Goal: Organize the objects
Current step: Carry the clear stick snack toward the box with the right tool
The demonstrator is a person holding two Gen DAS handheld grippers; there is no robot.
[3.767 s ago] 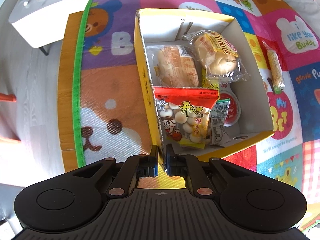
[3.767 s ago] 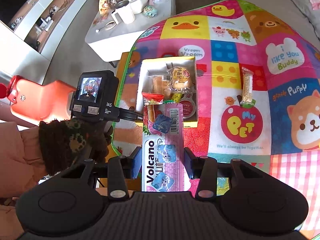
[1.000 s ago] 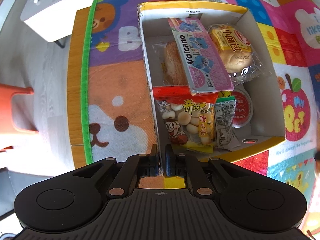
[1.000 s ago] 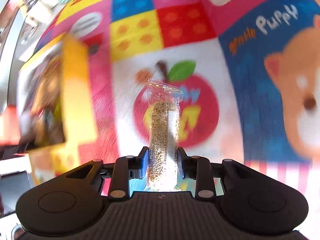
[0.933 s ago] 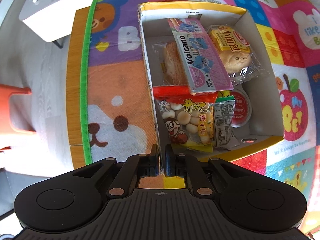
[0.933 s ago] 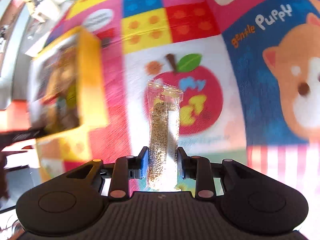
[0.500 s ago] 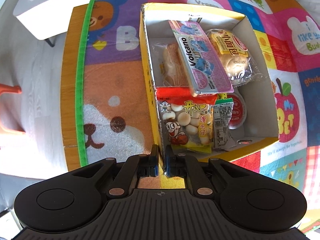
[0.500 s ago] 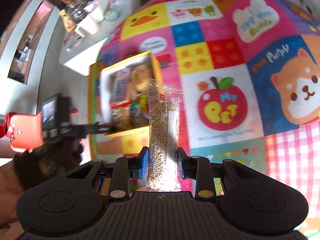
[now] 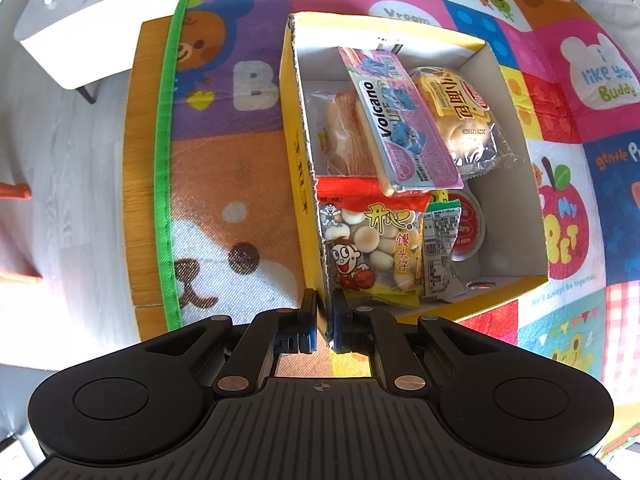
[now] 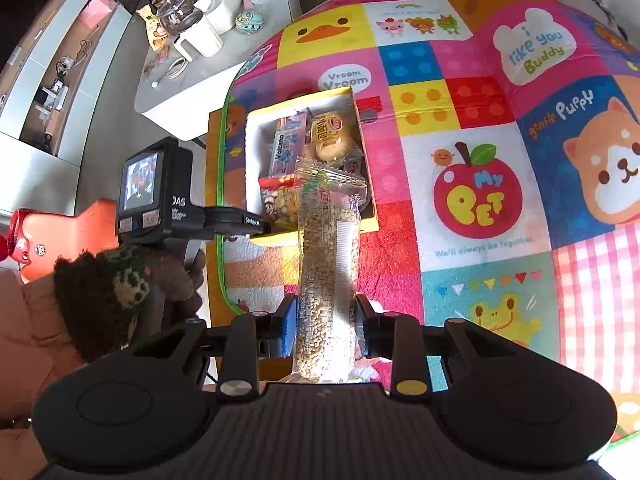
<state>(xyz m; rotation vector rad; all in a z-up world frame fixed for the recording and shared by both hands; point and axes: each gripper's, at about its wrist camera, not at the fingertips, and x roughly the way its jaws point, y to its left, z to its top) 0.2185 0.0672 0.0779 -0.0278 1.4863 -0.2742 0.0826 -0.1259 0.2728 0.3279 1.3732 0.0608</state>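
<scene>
Colourful play mat [image 10: 472, 92] spread flat, green-bordered at its left edge. Yellow open-top box [image 9: 298, 148] standing near that left edge, holding wrapped snacks: pink Volcano packet [image 9: 404, 128] lying across two bun packs, biscuit bag [image 9: 372, 244] at the near end. Left gripper [image 9: 323, 312] clenched on the box's near-left corner wall. Right gripper [image 10: 325, 322] grasping a long clear cereal bar packet [image 10: 326, 264], raised above the mat, far end overlapping the box in view.
</scene>
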